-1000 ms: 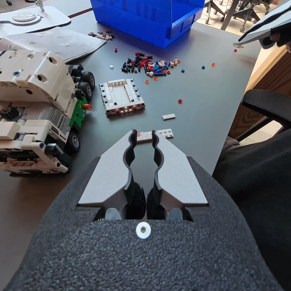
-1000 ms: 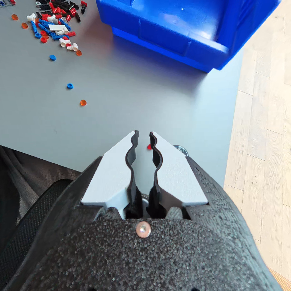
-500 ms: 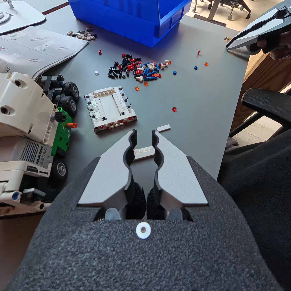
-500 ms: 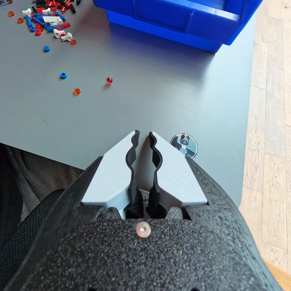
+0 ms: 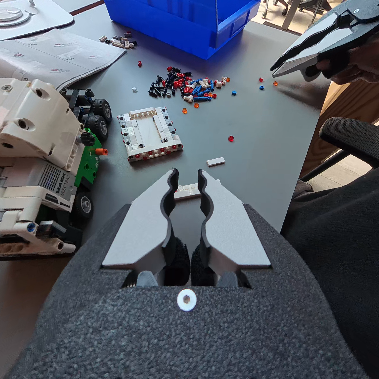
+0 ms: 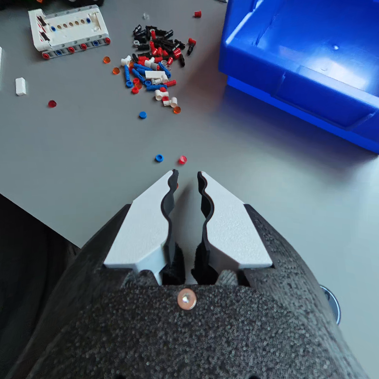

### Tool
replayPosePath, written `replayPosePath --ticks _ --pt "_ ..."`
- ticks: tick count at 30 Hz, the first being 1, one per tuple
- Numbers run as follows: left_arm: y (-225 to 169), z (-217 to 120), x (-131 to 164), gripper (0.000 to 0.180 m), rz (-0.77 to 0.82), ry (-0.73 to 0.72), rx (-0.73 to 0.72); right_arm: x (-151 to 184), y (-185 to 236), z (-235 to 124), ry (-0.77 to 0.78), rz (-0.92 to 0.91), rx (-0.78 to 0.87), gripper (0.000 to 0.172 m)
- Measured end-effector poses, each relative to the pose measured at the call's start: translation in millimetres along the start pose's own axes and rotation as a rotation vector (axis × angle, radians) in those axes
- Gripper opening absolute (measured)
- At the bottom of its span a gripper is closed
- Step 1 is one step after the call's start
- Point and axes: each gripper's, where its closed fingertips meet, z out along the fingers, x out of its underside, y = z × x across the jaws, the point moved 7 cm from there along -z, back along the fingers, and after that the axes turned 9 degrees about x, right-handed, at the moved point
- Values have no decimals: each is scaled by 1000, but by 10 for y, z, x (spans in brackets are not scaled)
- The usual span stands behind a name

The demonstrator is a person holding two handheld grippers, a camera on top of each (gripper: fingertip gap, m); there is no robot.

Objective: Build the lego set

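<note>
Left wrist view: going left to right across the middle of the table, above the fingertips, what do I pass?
White and green toy truck → orange peg on its side → white framed panel → small white flat tile → lone red round stud → black chair armrest beyond the table edge.

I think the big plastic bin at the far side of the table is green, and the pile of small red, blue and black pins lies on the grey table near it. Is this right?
Not quite: the bin is blue, not green, as the right wrist view shows clearly. The rest holds: the pile of small red, blue and black pins lies on the grey table near it.
</note>
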Motion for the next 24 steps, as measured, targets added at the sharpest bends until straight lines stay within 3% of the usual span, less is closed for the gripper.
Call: replayPosePath --ticks 1,18,21,24 --pt "1 -4 4 18 -2 -2 0 -36 25 0 -11 5 -18 18" --pt "44 -102 65 17 -16 -22 -24 -123 104 163 42 -72 -4 8" --pt "51 -100 77 17 -17 -18 -26 -371 461 120 -72 -112 -145 6" --pt "51 -88 89 18 -19 -15 -25 -491 950 216 -56 -211 -289 6"
